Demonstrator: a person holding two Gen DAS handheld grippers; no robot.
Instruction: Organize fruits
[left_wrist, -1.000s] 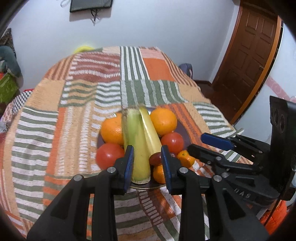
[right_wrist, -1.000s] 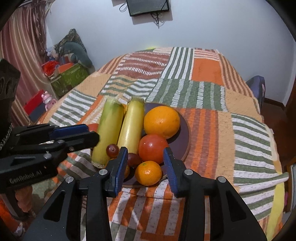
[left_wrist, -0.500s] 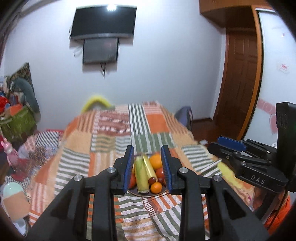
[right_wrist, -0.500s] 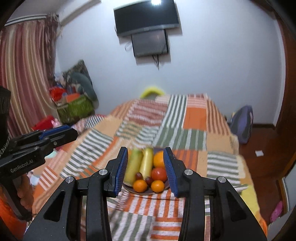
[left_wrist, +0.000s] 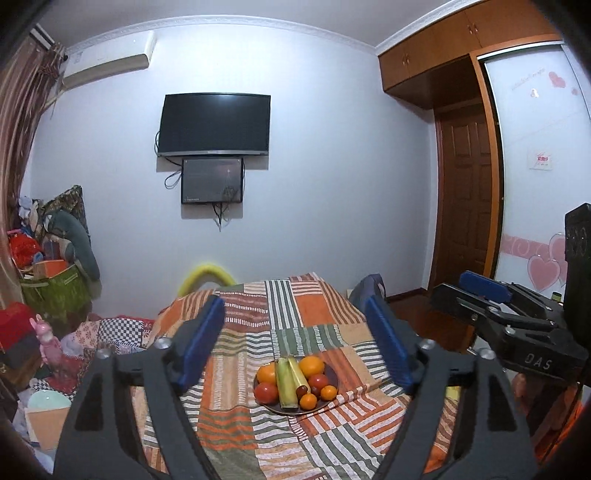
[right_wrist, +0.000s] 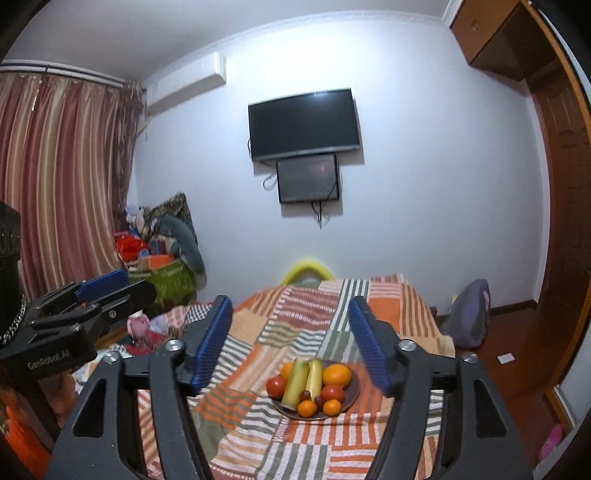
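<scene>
A dark plate (left_wrist: 331, 376) (right_wrist: 354, 387) sits on a striped patchwork bedspread (left_wrist: 284, 325) (right_wrist: 295, 325). It holds two corn cobs (left_wrist: 286, 384) (right_wrist: 295, 382), oranges (left_wrist: 311, 365) (right_wrist: 336, 374), tomatoes (left_wrist: 266, 392) (right_wrist: 332, 392), small tangerines (left_wrist: 308, 401) (right_wrist: 307, 408) and dark grapes (left_wrist: 302, 389) (right_wrist: 304, 396). My left gripper (left_wrist: 295, 347) is open and empty, held well back from and above the plate. My right gripper (right_wrist: 291, 339) is open and empty, likewise far back. Each gripper shows at the edge of the other's view.
A wall-mounted TV (left_wrist: 214, 125) hangs beyond the bed. Piled clutter and bags (left_wrist: 44, 273) lie left of the bed. A wooden door (left_wrist: 467, 206) and wardrobe stand right. A purple backpack (right_wrist: 469, 314) leans at the bed's right side. Striped curtains (right_wrist: 62, 184) hang at left.
Both grippers have pulled far back and up from the plate, and both have opened wide. The fruits on the plate have not moved.
</scene>
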